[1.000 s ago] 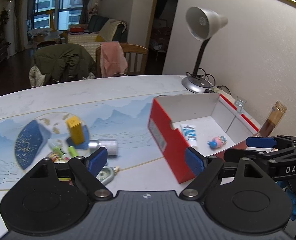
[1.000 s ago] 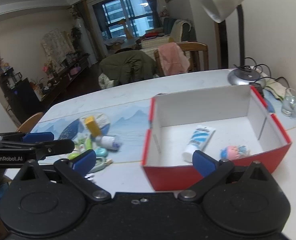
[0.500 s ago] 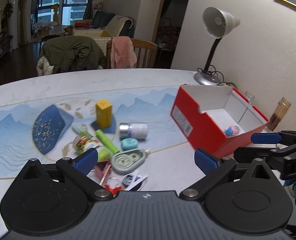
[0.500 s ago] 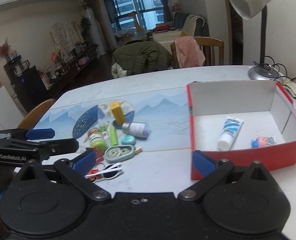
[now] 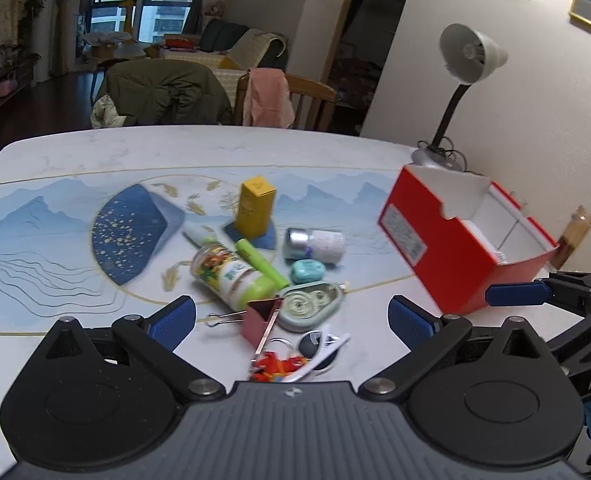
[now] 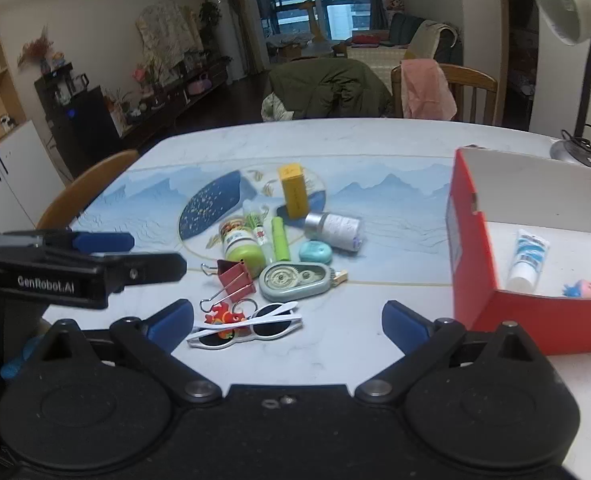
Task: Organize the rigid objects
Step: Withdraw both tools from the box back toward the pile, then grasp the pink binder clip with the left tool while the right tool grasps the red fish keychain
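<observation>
A red box (image 6: pixel 491 280) with a white inside stands at the table's right and holds a white-blue tube (image 6: pixel 529 258) and a small pink-blue toy (image 6: pixel 585 289). It also shows in the left wrist view (image 5: pixel 455 256). A pile of small items lies mid-table: yellow box (image 6: pixel 293 190), green-capped jar (image 6: pixel 239 244), silver cylinder (image 6: pixel 333 226), correction tape (image 6: pixel 295 278), red binder clip (image 6: pixel 235 274), white sunglasses (image 6: pixel 247 326). My left gripper (image 5: pixel 291 318) is open just before the pile. My right gripper (image 6: pixel 287 320) is open above the sunglasses.
A grey desk lamp (image 5: pixel 461 80) stands behind the box by the wall. A brown bottle (image 5: pixel 573 236) stands right of the box. Chairs with a green jacket (image 5: pixel 163 92) and pink cloth (image 5: pixel 269 96) line the far table edge. A wooden chair (image 6: pixel 83 192) is at the left.
Both grippers have swung left from the red box toward the pile of small items. Both stay open and empty.
</observation>
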The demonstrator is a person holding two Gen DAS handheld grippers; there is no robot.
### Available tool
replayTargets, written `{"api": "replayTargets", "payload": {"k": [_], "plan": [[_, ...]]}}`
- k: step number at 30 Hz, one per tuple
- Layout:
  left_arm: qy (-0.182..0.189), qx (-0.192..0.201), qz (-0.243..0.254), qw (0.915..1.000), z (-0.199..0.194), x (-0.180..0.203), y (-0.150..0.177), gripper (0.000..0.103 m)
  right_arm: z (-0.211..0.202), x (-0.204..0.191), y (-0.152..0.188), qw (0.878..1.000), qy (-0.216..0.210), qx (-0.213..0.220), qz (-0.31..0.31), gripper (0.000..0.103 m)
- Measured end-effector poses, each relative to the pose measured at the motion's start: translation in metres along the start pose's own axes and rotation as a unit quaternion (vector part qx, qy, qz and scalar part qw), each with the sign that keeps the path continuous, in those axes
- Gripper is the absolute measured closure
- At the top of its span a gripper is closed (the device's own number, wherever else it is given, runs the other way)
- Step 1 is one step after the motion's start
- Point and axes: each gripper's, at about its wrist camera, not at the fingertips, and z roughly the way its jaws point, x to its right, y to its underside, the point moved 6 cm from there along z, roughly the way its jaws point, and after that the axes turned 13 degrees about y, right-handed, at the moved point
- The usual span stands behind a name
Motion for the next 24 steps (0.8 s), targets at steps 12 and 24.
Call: {"api": "replayTargets", "payload": {"k": [12, 24], "plan": [[-0.025, -0.024, -0.002, 0.9994, 0.029, -0.033, 0.008, 0.0, 0.054, -0.023, 0.012, 0.999, 0.006, -0.046, -0.026, 0.013], [-0.021, -0.044, -0.007, 0.9988, 0.066, -0.039, 0.007, 0.001, 0.101, -0.03, 0.009, 0.995, 0.023, -0.092, -0.004, 0.025]]}}
